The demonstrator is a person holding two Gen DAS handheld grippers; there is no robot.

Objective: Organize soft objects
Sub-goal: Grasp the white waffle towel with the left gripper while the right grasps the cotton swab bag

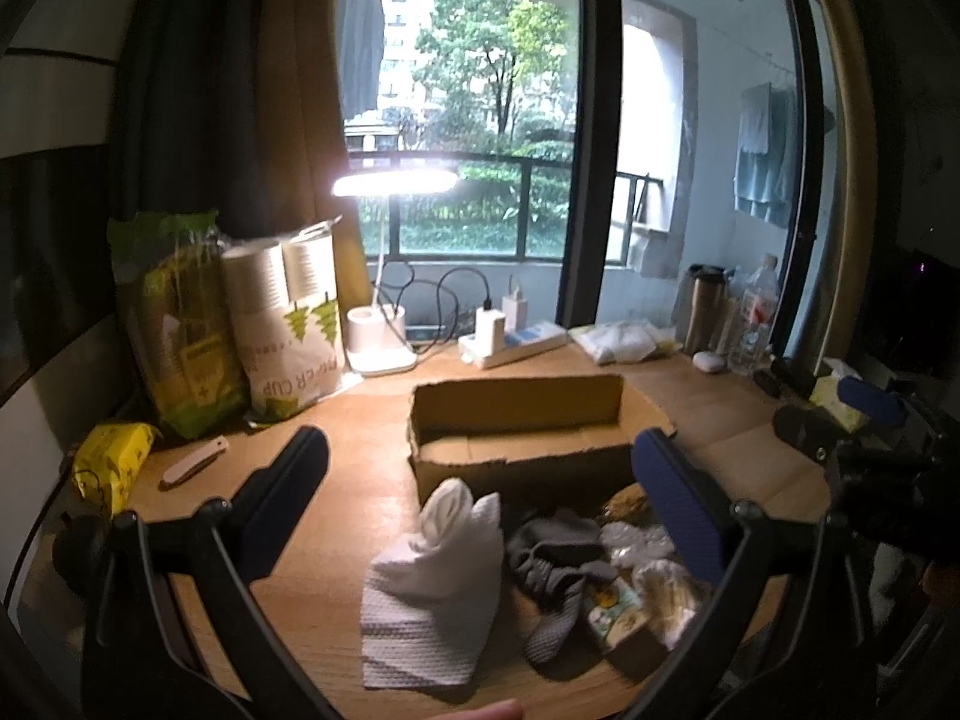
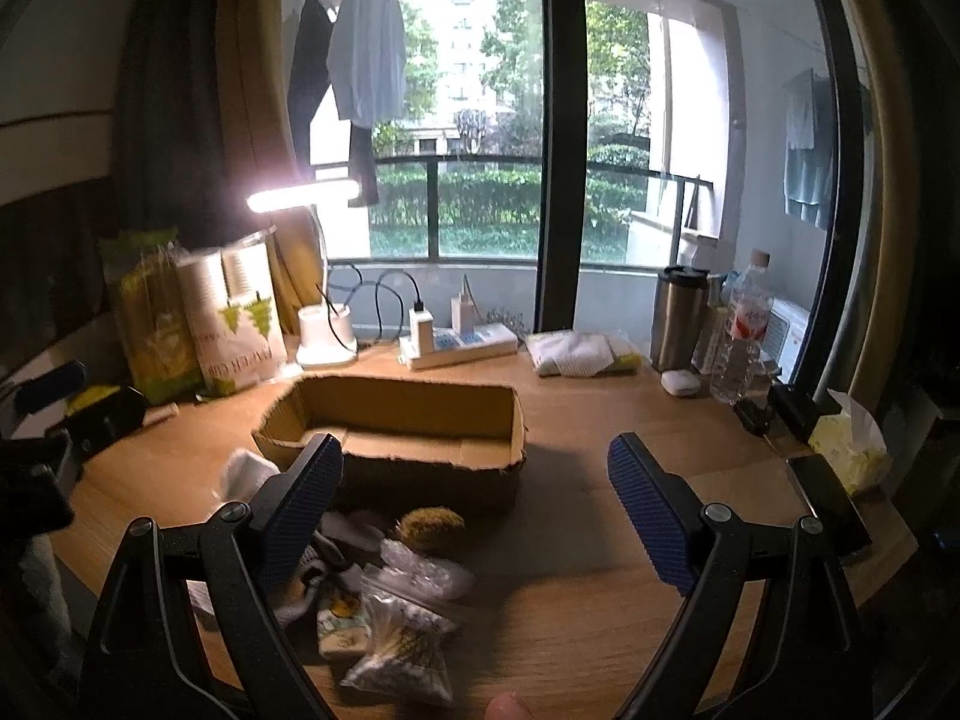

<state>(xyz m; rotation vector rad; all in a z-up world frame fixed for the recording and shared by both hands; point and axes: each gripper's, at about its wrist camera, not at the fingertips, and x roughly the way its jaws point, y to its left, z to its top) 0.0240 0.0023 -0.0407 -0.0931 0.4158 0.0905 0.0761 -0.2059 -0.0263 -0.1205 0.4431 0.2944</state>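
Both claws spread, hovering over the sock pile.
Left gripper point(image 1: 480, 516) and right gripper point(image 2: 474, 516) hold nothing; a sloppy pinch could snag neighbouring socks point(image 1: 555, 564) short of the cardboard box point(image 1: 516, 420).

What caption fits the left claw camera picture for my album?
Open left claw above a white sock and grey sock, before an empty cardboard box.

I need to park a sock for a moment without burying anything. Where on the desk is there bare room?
Bare wood lies right of the cardboard box, bordered by the tissue pack and the desk's near edge. A smaller patch sits left of the box, bordered by the pocket knife and the white sock. The pile before the box is crowded, as is the back row around the power strip.
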